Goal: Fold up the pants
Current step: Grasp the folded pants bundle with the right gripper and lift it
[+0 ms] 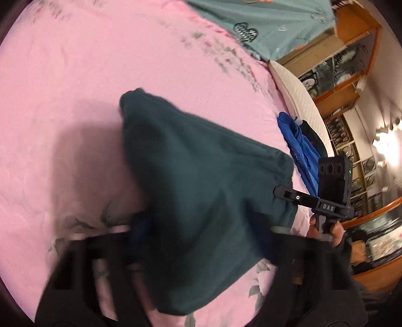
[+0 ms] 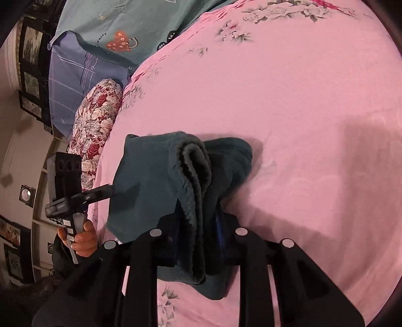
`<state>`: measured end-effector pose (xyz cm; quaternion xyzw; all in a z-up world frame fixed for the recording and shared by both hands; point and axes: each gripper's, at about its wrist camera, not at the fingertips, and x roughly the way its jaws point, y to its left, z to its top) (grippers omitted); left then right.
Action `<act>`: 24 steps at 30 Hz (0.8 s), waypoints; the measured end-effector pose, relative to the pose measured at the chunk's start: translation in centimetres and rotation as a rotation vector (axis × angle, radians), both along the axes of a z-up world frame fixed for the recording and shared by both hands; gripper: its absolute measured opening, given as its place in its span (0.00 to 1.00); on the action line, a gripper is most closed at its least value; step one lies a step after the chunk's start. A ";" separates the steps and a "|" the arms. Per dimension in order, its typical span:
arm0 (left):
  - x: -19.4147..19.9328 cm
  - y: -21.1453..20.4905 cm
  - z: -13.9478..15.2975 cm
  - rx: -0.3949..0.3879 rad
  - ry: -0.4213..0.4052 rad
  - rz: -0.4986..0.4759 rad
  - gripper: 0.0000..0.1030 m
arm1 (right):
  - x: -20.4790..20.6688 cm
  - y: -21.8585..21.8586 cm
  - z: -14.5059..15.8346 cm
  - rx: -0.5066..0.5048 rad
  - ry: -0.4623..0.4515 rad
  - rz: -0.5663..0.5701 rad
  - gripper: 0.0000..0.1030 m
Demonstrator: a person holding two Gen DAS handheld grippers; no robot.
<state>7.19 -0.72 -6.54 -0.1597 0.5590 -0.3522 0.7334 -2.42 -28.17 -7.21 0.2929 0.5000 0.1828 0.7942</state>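
Dark teal pants (image 1: 201, 181), folded into a thick bundle, hang lifted above the pink floral bedsheet (image 1: 75, 88). My left gripper (image 1: 140, 226) is shut on one end of the bundle, its fingers blurred. In the left wrist view my right gripper (image 1: 279, 191) pinches the elastic waistband edge. In the right wrist view my right gripper (image 2: 198, 231) is shut on the folded layers of the pants (image 2: 160, 176), with the ribbed waistband between the fingers. My left gripper (image 2: 111, 192) shows there at the left, clamped on the pants' edge.
A blue garment (image 1: 299, 143) and a dark one lie at the bed's right edge by the white mattress side (image 1: 299, 100). A teal quilt (image 1: 263, 22) lies at the head. A floral pillow (image 2: 98, 120) and plaid pillow (image 2: 75, 70) sit at the left. Wooden shelves (image 1: 351, 83) stand beyond.
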 end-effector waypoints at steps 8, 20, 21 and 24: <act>0.3 0.7 0.6 -0.044 0.019 0.024 0.14 | -0.5 0.1 1.5 0.013 -0.034 -0.007 0.21; 8.6 -1.0 12.5 -0.034 -0.218 0.066 0.14 | 11.6 2.4 14.3 -0.086 -0.262 0.069 0.21; 10.1 -1.0 13.7 -0.030 -0.249 0.077 0.14 | 13.7 2.7 15.1 -0.090 -0.276 0.070 0.21; 15.8 -0.9 16.5 -0.037 -0.308 0.112 0.14 | 20.5 3.1 17.1 -0.118 -0.323 0.066 0.21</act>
